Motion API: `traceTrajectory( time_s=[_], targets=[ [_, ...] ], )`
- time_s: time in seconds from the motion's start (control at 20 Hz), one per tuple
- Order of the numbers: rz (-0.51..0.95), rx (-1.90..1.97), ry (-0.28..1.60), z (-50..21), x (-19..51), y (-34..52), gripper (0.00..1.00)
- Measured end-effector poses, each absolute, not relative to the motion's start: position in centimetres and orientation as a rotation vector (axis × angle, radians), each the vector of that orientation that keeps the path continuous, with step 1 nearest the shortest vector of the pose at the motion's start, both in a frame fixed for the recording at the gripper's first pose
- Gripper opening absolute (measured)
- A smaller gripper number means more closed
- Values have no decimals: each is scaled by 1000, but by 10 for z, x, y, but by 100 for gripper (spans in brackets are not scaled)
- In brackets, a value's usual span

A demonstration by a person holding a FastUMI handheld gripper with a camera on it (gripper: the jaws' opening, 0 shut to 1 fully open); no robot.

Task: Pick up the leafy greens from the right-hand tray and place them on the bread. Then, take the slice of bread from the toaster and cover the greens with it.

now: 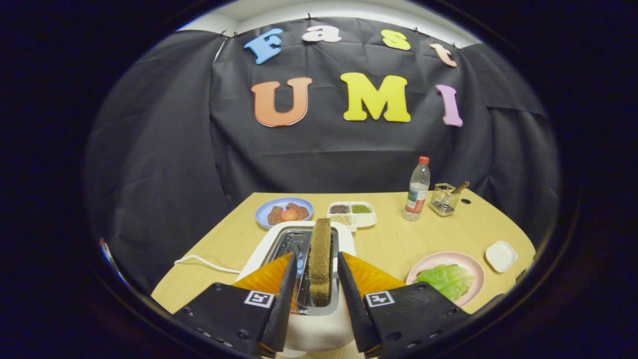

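Black cloth walls close in a pale wooden surface (398,239) with a rounded front edge. At its near side a white toaster (304,249) holds a brown, coarse-crusted slice of bread (320,259) upright in its metal slot. The claw (319,284) stands released, its black fingers either side of the slice with a gap on each flank, not touching. Right of the toaster, the crinkled leafy greens (446,280) lie on a pink round plate (448,259). Bare wood lies between them. Farther back stand a blue plate (284,209), a divided white tray (352,214), a clear bottle (417,189) and a wire holder (443,199).
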State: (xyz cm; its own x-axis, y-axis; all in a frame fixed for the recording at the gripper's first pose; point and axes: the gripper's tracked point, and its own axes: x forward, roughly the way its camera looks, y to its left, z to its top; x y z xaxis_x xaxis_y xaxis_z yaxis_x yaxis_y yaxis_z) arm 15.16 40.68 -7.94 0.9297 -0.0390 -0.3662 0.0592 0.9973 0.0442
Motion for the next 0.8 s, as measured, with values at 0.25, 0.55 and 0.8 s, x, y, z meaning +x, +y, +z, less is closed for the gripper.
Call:
traceTrajectory(
  time_s=[0.25,0.55,0.8],
  targets=[
    [-27,69,369,-72,155,407,12],
    [9,114,221,-11,138,400,12],
    [-16,140,132,23,122,370,12]
  ],
)
